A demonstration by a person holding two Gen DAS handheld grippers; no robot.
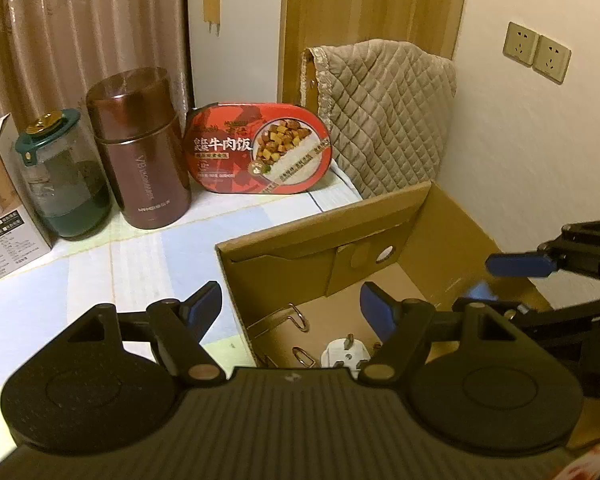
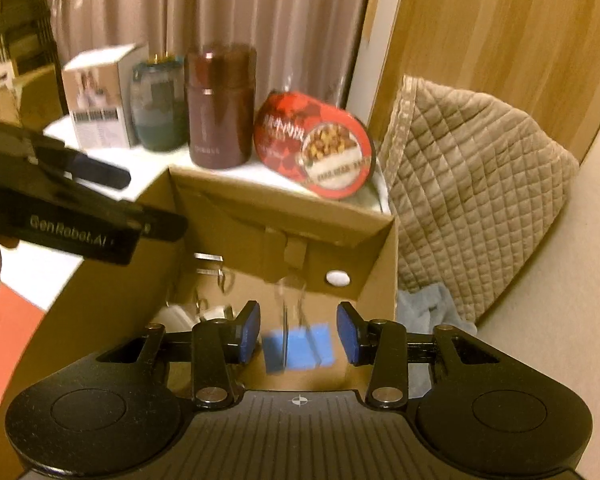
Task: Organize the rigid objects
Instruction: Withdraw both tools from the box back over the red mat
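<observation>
A: Where's everything sitting rn?

B: Cardboard box (image 1: 452, 216) is sitting open on the bed, flaps folded in. Both grippers are hovering over it, angled down. Left gripper (image 1: 290, 308) is hanging over the box's near-left corner, fingers apart, nothing between them.

A: And the right one?

B: Right gripper (image 2: 298, 334) is pointing into the box. A binder clip (image 2: 298, 346) w/ blue body and wire handles is showing between its fingers (image 2: 249, 332), but the pads aren't pressing on it, gap on both sides. It's blurred; can't tell if it's resting on the box floor or mid-air.

A: Anything else already in the box?

B: Yeah. White plug adapter (image 1: 346, 354) is lying on the floor of the box near the left gripper, plus a few metal clips (image 1: 298, 316) beside it. Rest is hidden behind the gripper bodies.

A: What's still outside?

B: Row along the curtain (image 1: 80, 20) end of the bed: white carton (image 1: 4, 200), glass jar (image 1: 60, 184) w/ green lid just beside it, brown metal canister (image 1: 144, 152) next, then a red oval meal box (image 1: 260, 148) propped upright on its edge. All standing apart from the cardboard box. Quilted cushion (image 1: 388, 116) is leaning in the corner behind the box, against the wall w/ two sockets (image 1: 538, 52).

A: Person visible?

B: Only a bit of a hand at the left edge of the right wrist view.
</observation>
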